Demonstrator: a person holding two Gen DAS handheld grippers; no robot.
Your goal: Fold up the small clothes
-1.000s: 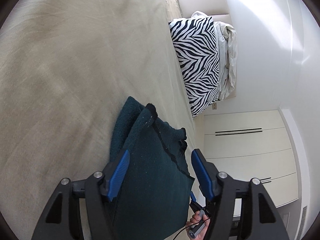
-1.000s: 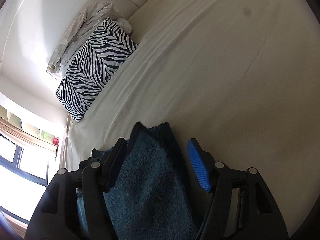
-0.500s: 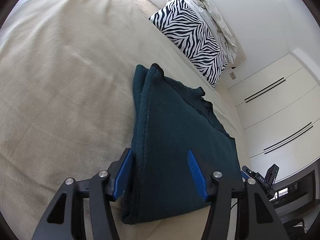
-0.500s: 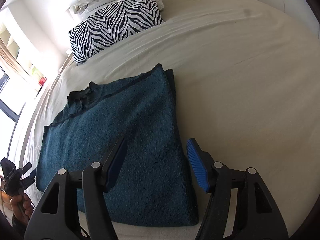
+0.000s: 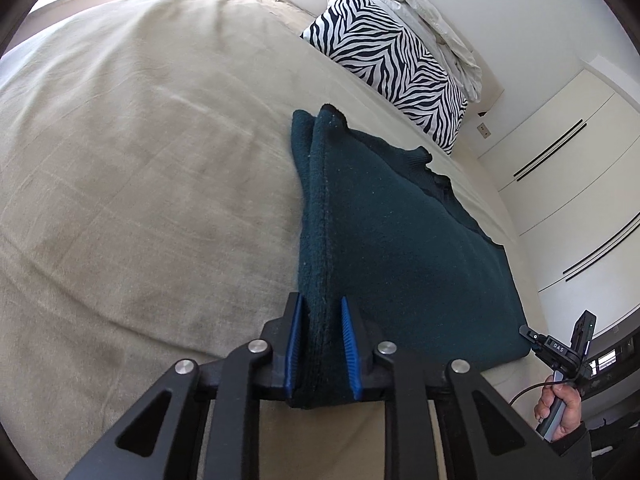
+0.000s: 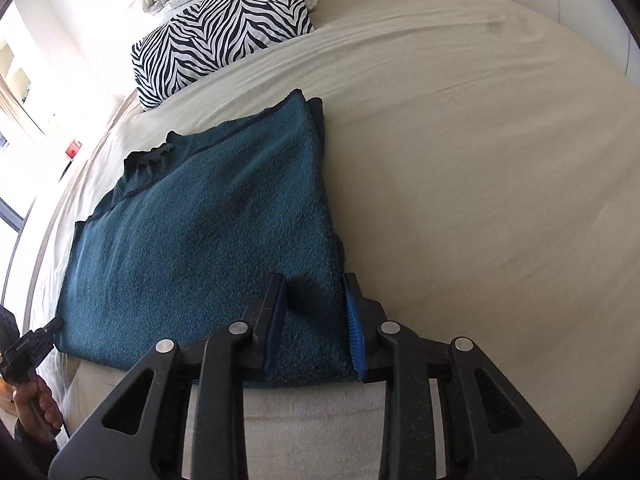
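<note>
A dark teal knitted sweater [image 5: 400,248] lies flat on the beige bed [image 5: 140,152], sleeves folded in, collar toward the pillow. My left gripper [image 5: 320,312] is shut on the sweater's near hem corner at its left folded edge. In the right wrist view the sweater [image 6: 208,224] fills the left half, and my right gripper [image 6: 314,300] is shut on the near hem corner at its right folded edge. Each gripper shows small in the other's view: the right one [image 5: 560,352], the left one [image 6: 28,348].
A zebra-print pillow [image 5: 384,64] and crumpled white bedding [image 5: 432,16] lie at the head of the bed. White wardrobe doors [image 5: 568,184] stand past the bed's far side. A bright window [image 6: 16,128] is on the other side.
Both grippers were open above the sweater; they have come down to the near hem and closed, one on each bottom corner.
</note>
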